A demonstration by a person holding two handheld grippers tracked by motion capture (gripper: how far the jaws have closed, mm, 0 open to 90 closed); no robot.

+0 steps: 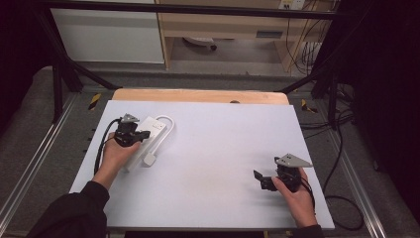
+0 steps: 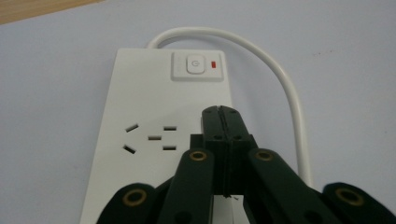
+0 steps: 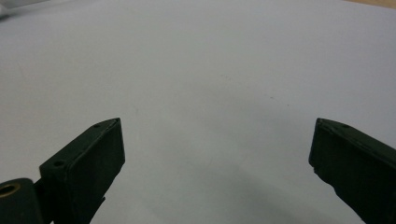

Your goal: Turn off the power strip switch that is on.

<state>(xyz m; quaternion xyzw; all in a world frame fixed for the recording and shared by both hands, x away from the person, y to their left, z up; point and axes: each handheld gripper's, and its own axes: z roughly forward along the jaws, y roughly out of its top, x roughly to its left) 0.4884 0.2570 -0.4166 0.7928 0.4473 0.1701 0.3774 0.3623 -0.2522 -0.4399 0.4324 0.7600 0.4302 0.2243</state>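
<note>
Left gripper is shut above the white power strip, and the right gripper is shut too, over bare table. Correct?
Not quite. The right gripper is open: the right gripper view shows its jaws wide apart over the bare table. The left gripper is indeed shut above the white power strip.

Tongs (image 3: 217,154) wide apart, nothing between the jaws. Left jaw comes up from bottom left with a brass-coloured pivot ring at the frame edge; right jaw enters from the right edge, partly cut off. Both black, blunt-tipped, hanging just above the surface (image 3: 201,70), which is pale grey-lavender and plain, a few faint specks mid-right. Soft shadow under each jaw. Thin strip of wood (image 3: 373,3) at the top right corner. Small pale blur at the top left corner, can't tell what it is.
</note>
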